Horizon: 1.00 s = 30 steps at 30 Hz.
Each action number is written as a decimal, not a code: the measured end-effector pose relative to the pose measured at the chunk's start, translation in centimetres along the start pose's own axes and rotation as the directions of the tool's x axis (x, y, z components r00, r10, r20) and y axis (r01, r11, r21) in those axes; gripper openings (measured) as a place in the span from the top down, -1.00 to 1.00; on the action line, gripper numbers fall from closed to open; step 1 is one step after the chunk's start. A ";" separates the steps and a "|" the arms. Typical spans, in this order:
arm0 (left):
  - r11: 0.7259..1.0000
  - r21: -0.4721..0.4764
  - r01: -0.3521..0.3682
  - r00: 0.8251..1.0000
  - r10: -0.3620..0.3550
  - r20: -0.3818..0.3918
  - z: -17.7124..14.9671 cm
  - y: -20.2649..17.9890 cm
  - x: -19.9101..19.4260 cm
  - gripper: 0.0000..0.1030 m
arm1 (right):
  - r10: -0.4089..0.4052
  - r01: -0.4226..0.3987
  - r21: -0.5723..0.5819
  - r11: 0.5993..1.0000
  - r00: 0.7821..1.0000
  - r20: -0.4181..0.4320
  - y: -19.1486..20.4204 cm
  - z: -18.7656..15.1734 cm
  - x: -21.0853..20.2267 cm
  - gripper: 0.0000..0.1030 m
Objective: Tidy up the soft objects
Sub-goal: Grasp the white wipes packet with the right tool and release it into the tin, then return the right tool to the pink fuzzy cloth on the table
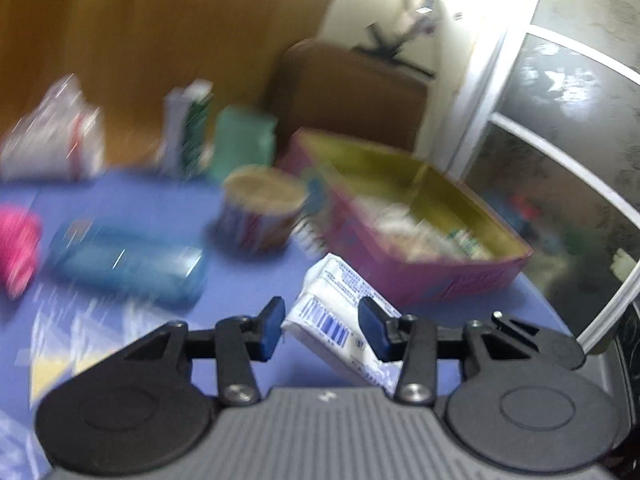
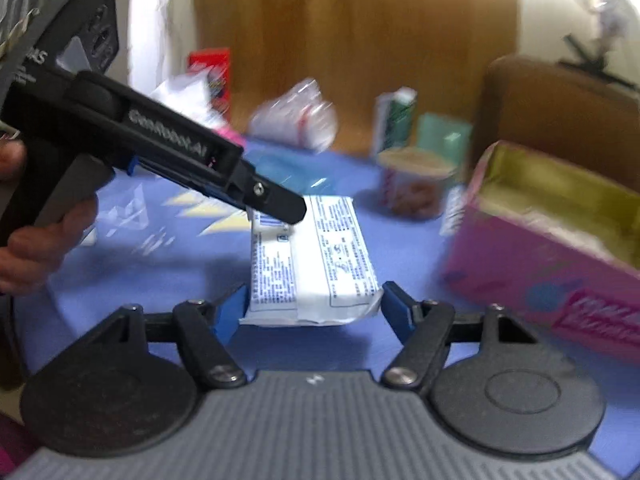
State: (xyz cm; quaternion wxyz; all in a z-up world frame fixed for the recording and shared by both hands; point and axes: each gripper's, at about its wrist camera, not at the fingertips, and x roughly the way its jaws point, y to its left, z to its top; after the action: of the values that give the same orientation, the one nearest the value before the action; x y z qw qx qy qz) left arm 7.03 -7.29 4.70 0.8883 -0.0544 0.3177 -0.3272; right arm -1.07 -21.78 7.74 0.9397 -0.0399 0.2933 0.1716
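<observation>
A white tissue pack (image 2: 314,260) with blue print is lying on the blue tablecloth (image 2: 140,264), just left of the pink box (image 2: 552,264), and both claws are working on it. The right gripper (image 2: 314,312) is sitting at the pack's near end with its blue pads (image 2: 232,312) spread wide apart, one on each side of the pack; the left pad is touching or nearly touching the wrapper's corner, while the right pad is standing just clear of it, so the claw is not clamping anything. The left gripper (image 1: 320,330) is reaching onto the pack's far end, seen from the right wrist camera as a black arm held in the person's hand (image 2: 36,236). In its own view the tissue pack (image 1: 344,320) is lying between its blue fingertips (image 1: 270,332), which are parted partway; whether they are pressing the wrapper cannot be told through the blur. The pink box (image 1: 448,280) is standing open, its yellow inside showing pale packets. Beyond the pack a round tub (image 2: 416,180) is standing on the cloth, and farther back a carton (image 2: 394,120) is standing upright.
</observation>
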 end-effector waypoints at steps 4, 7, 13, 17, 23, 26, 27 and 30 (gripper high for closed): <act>0.994 0.101 0.037 0.998 -0.041 0.042 4.0 -3.6 3.1 0.22 | -0.130 0.129 0.014 0.991 0.988 0.086 -3.5 1.7 -1.5 -0.41; 0.990 0.138 0.021 0.997 -0.031 0.069 6.4 -5.5 6.4 0.22 | -0.210 0.207 0.038 0.978 0.972 0.104 -6.5 3.0 -1.2 -0.41; 0.979 0.160 -0.127 0.991 0.118 0.061 8.6 -7.2 14.2 -0.08 | -0.337 0.332 0.090 0.939 0.941 0.045 -11.4 4.3 4.0 -0.55; 0.985 0.110 -0.136 0.991 0.135 0.020 7.8 -6.5 15.0 -0.07 | -0.338 0.337 0.152 0.929 0.941 -0.019 -13.5 3.4 5.9 -0.56; 0.986 0.117 -0.122 0.991 0.115 0.066 5.9 -5.6 11.3 -0.08 | -0.334 0.307 0.231 0.923 0.939 0.086 -12.6 2.4 2.0 -0.53; 0.990 0.085 -0.117 0.991 0.111 0.077 5.0 -4.4 9.0 -0.08 | -0.330 0.284 0.265 0.921 0.933 0.145 -11.2 1.6 0.1 -0.52; 0.991 0.072 -0.116 0.991 0.110 0.081 4.4 -3.9 8.0 -0.08 | -0.317 0.265 0.276 0.924 0.934 0.167 -10.8 1.4 -0.5 -0.50; 0.992 0.019 -0.128 0.988 0.125 0.088 2.4 -1.4 4.9 -0.08 | -0.280 0.228 0.262 0.938 0.942 0.186 -9.3 1.5 -1.0 -0.28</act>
State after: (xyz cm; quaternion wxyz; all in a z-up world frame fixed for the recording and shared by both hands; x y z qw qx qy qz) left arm 10.58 -11.72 4.45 0.9208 -0.0373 0.2776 -0.2714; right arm 2.20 -30.53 9.25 0.9786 0.0540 0.1980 0.0153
